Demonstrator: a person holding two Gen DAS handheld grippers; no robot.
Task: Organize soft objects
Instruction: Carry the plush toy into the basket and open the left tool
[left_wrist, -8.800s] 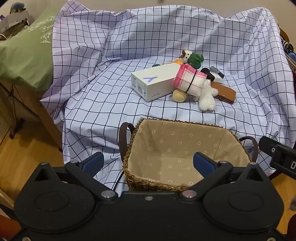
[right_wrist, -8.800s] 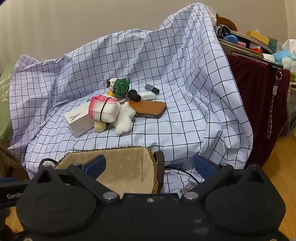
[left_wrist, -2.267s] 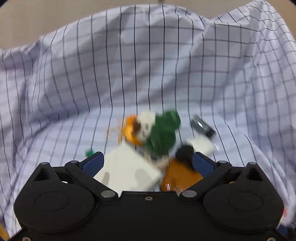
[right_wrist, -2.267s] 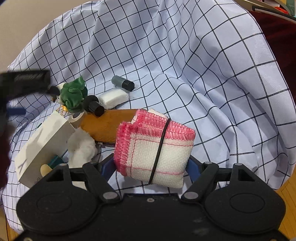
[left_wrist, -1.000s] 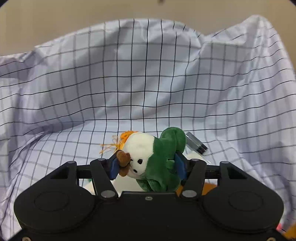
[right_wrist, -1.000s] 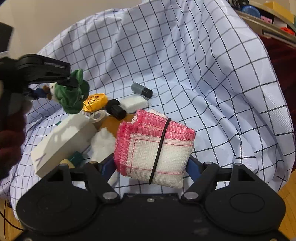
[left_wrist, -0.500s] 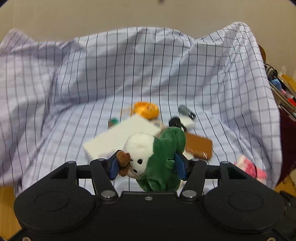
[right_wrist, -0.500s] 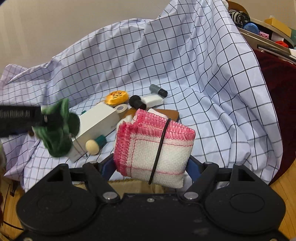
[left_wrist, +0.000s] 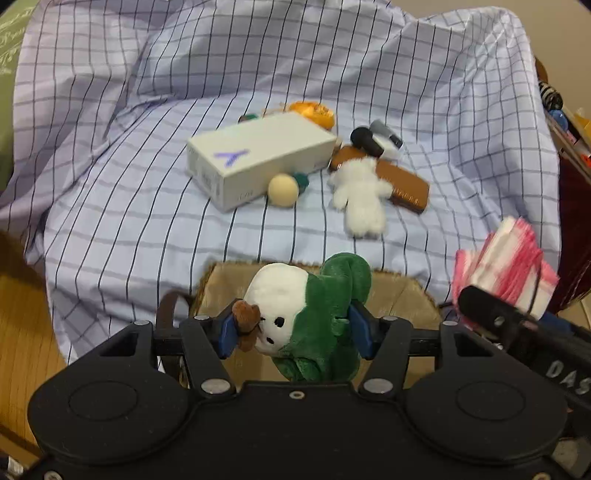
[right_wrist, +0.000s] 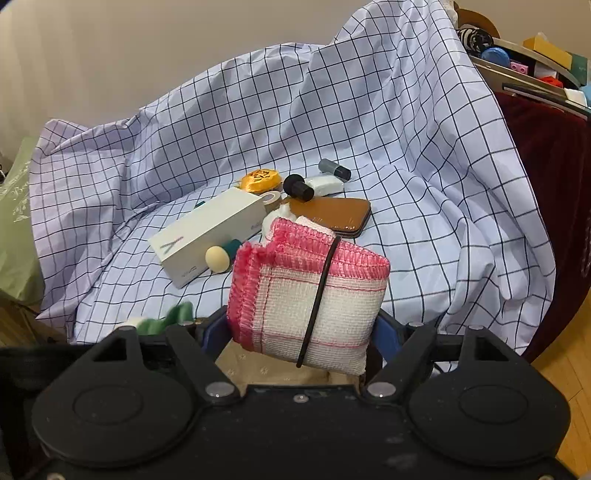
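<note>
Over the basket (left_wrist: 400, 291), we keep both grippers clamped mid-body on soft, seemingly light things: left gripper (left_wrist: 291, 330) on the plush toy (left_wrist: 310, 310), right gripper (right_wrist: 301, 332) on the folded cloth (right_wrist: 314, 295).

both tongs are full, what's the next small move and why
Probably lower the left tongs a little and open them, dropping the plush toy into the basket. The toy already hangs over the basket's lining, and the right tongs wait beside it with the folded cloth.

Clutter on a checked sheet (left_wrist: 110, 192)
A white box (left_wrist: 258, 158), cream ball (left_wrist: 283, 189), white plush (left_wrist: 360, 199) and brown wallet (left_wrist: 406, 184) lie close together on it.
</note>
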